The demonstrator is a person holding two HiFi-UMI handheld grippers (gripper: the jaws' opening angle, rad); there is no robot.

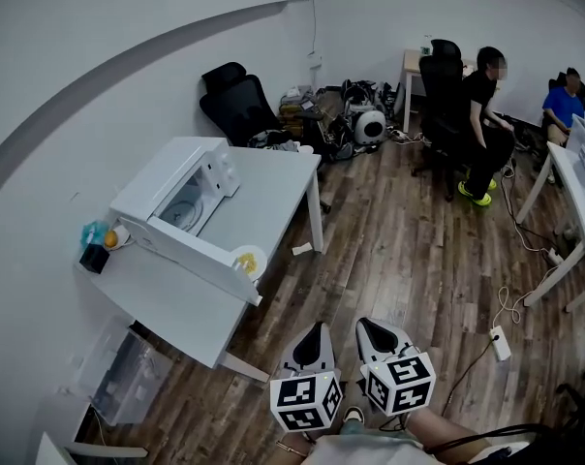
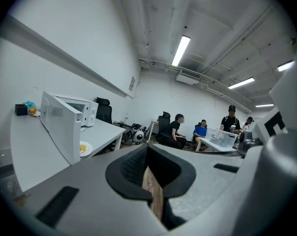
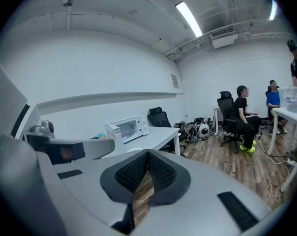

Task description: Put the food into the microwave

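A white microwave [image 1: 176, 197] stands on a white table [image 1: 273, 187] with its door [image 1: 203, 257] swung open toward the room. Beside the door lies a white plate with yellow food [image 1: 248, 260], also visible in the left gripper view as a plate [image 2: 84, 148] next to the microwave [image 2: 70, 116]. My left gripper [image 1: 317, 329] and right gripper [image 1: 371, 325] hover side by side over the wooden floor, well short of the table. Both are shut with nothing between their pads. The right gripper view shows the microwave [image 3: 125, 128] far ahead beyond the jaws of my right gripper [image 3: 148, 154]; my left gripper [image 2: 147, 150] points the same way.
A black office chair [image 1: 236, 103] and a pile of clutter [image 1: 355, 119] stand behind the table. People sit at the far right near a second table [image 1: 575, 197]. A power strip [image 1: 501, 343] with cable lies on the floor. A clear storage bin [image 1: 123, 374] sits under the table's near end.
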